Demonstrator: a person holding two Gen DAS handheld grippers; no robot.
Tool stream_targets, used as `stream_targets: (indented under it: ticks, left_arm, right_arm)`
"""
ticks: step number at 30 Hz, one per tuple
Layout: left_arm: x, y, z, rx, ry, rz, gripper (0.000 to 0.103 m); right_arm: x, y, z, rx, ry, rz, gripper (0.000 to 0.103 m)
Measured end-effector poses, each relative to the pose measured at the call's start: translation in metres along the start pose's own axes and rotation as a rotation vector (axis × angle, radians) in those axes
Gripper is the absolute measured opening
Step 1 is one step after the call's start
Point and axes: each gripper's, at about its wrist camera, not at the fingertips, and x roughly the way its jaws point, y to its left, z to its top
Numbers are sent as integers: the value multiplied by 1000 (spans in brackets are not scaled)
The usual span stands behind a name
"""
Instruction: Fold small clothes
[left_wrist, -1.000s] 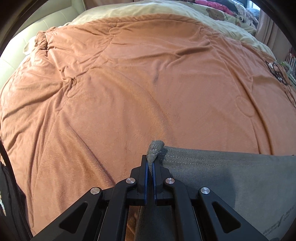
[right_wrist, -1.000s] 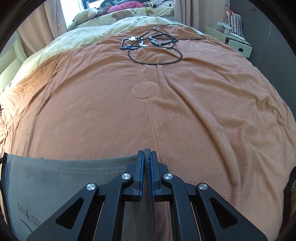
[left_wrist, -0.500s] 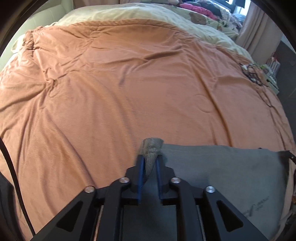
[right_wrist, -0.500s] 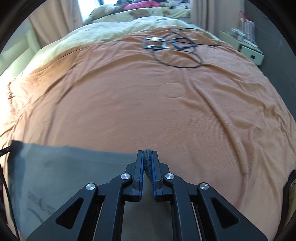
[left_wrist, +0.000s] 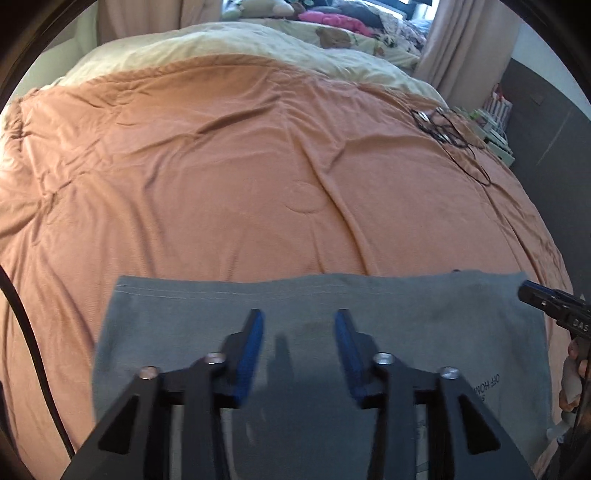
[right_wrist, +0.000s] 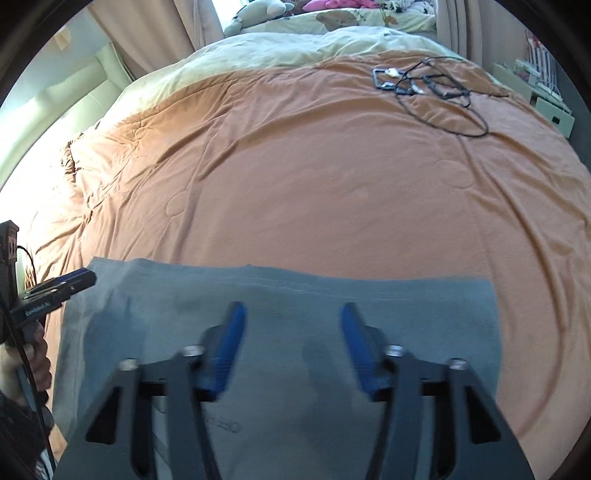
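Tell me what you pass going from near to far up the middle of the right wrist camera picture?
Right gripper, jaws opening with nothing between them → grey garment lying flat → orange quilt → cream blanket → pink clothes at the far end.

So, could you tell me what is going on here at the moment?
A person with a handheld gripper in each hand is folding a grey garment on a bed with an orange blanket. The garment lies flat near the blanket's near edge, its stitched hem on the far side. The left gripper and the right gripper hang above it, jaws opening, nothing between them. A tangle of black cables lies farther up the bed.
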Motion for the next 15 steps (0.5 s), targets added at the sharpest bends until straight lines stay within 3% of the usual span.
stream_targets:
  ticks: [2, 6, 9, 15]
  left_arm:
    - [10, -8, 1, 13, 24, -13, 18]
    - [28, -22, -2, 39, 45, -28, 16]
    - [47, -29, -4, 58, 75, -13, 9]
    - [67, -30, 2, 50, 73, 4, 7]
  right_arm:
    - [13, 9, 3, -26, 15, 7, 25]
    - [36, 22, 6, -55, 41, 25, 17]
    - [54, 27, 12, -74, 57, 6, 12]
    - [83, 17, 23, -17, 75, -27, 7]
